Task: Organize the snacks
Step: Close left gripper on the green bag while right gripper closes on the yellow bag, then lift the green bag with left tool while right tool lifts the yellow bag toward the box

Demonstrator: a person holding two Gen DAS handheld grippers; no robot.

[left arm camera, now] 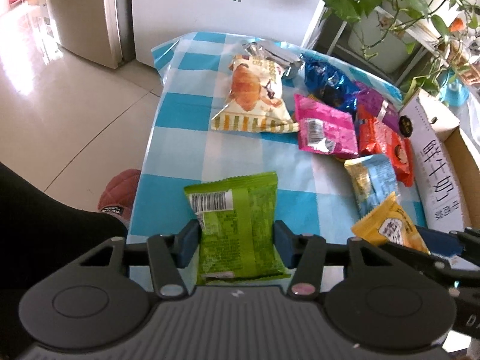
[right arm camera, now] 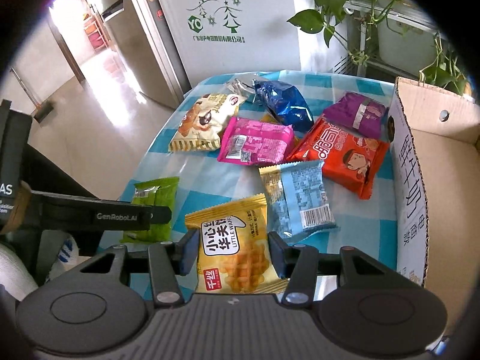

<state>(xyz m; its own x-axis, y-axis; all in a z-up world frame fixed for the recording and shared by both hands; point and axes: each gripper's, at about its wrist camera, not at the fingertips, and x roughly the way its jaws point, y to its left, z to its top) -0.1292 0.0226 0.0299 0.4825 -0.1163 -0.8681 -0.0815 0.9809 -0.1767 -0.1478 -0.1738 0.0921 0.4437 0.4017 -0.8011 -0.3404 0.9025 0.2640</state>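
Right now the left gripper [left arm camera: 237, 243] pinches a green pack [left arm camera: 237, 228] across its width, both blue pads pressed on its side edges, barcode side up. Right gripper [right arm camera: 234, 252] does the same w/ a yellow waffle pack [right arm camera: 234, 246], pads tight on both edges, print side up. No earlier frame, so only the grip itself can be told.

From the right wrist view, the green pack sits at 9 o'clock of the yellow one, w/ the left gripper's black arm crossing over it. At 1 o'clock of the yellow pack lies a light-blue pack [right arm camera: 300, 198], flat on the checked cloth [right arm camera: 186, 162], just beside the yellow one's top corner. Past it at 1 o'clock, an orange pack [right arm camera: 342, 153], its far end under a purple pack [right arm camera: 357, 114]. At 12 o'clock, a pink pack [right arm camera: 258, 144], barcode up; behind it a dark-blue foil bag [right arm camera: 285, 105]. At 11 o'clock a cream bag [right arm camera: 204, 126], touching the pink pack's left edge.

Cardboard box [right arm camera: 444, 156] stands at 3 o'clock, open top, its white printed wall against the cloth's right edge, near the orange & purple packs. Beyond the table: white cabinet [right arm camera: 234, 24] at 12, plants [right arm camera: 360, 6] at 1–2.
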